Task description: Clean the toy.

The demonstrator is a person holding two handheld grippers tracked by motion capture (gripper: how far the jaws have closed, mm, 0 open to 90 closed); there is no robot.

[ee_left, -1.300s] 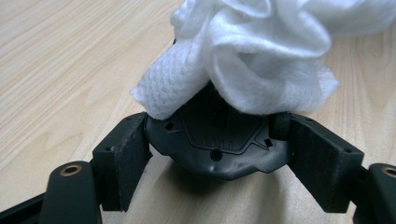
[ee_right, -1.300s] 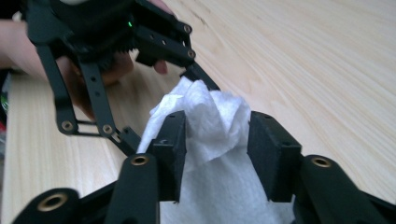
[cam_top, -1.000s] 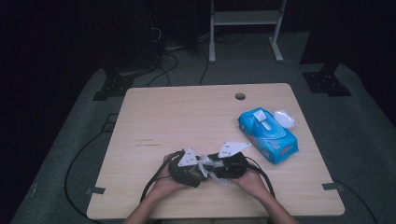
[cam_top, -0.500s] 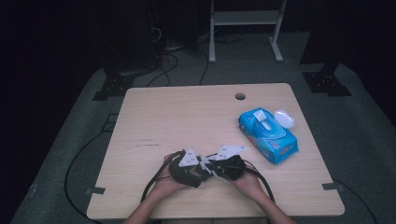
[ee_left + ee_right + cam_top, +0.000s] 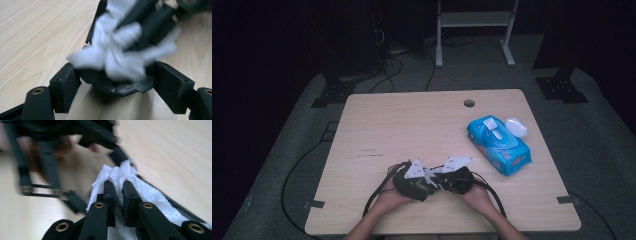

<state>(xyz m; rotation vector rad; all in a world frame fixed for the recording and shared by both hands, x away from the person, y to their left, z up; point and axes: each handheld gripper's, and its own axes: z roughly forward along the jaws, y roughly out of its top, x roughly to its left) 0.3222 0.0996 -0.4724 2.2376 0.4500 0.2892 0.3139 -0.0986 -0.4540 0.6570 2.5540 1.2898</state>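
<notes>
Filling most of the high view, the pale wooden worktop [image 5: 412, 130] carried few things. A blue pack of wipes [image 5: 498, 145] lay near its right edge, with a small white oval lid [image 5: 516, 126] just beside it, and a round cable hole [image 5: 469, 103] sat near the far edge. These were well apart from the hands at the near edge, and nothing stood between them.

The left tongs [image 5: 428, 181] and the right tongs [image 5: 433, 180] met there, tip to tip. In the left gripper view, the left tongs [image 5: 117, 75] stood spread around a black curved plastic piece [image 5: 117, 86], whose ends touched the pads. The right tongs had just been closing and were pinching a white tissue [image 5: 117, 176] between their pads [image 5: 110, 192]. The tissue [image 5: 112, 53] was crumpled and soft, with a textured surface, and it lay over the black piece, partly blurred. The right tongs crossed in front of it there.
</notes>
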